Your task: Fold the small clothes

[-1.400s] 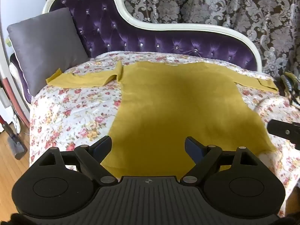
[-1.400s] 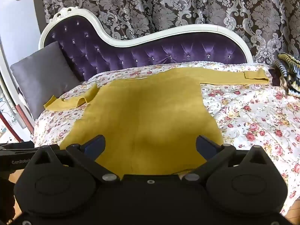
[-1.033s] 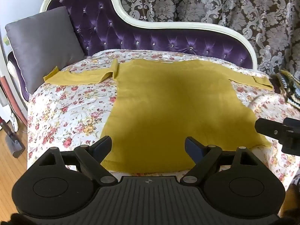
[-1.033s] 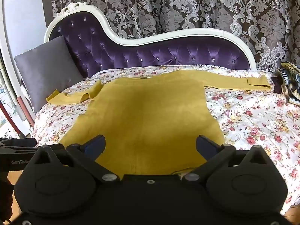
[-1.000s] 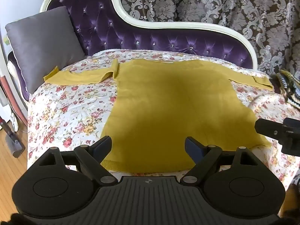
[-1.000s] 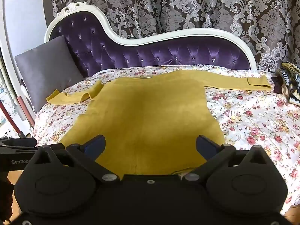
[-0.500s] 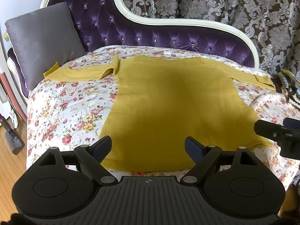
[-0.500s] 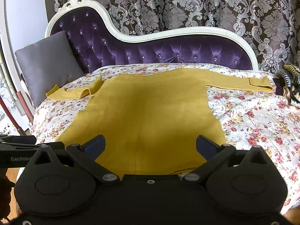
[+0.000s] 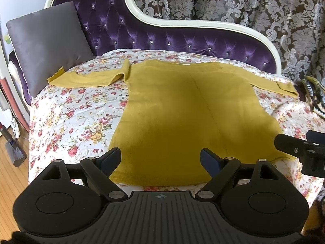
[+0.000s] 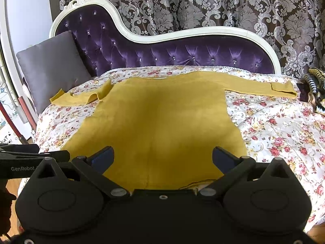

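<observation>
A mustard-yellow long-sleeved top (image 9: 189, 113) lies flat on the floral bedspread (image 9: 81, 109), hem toward me, sleeves spread left (image 9: 87, 78) and right (image 9: 282, 86). It also shows in the right wrist view (image 10: 160, 120). My left gripper (image 9: 160, 158) is open and empty, held above the hem's left half. My right gripper (image 10: 162, 157) is open and empty above the hem's right half. The right gripper shows at the right edge of the left wrist view (image 9: 298, 148).
A grey cushion (image 9: 46, 44) leans at the left end of the purple tufted daybed back (image 9: 182, 38). A striped cloth (image 10: 315, 89) lies at the right end. Patterned curtains hang behind. Wooden floor (image 9: 10, 174) lies to the left.
Both grippers have pulled back and risen slightly from the top, so more of the hem and bedspread shows. Both stay open. The top has not moved.
</observation>
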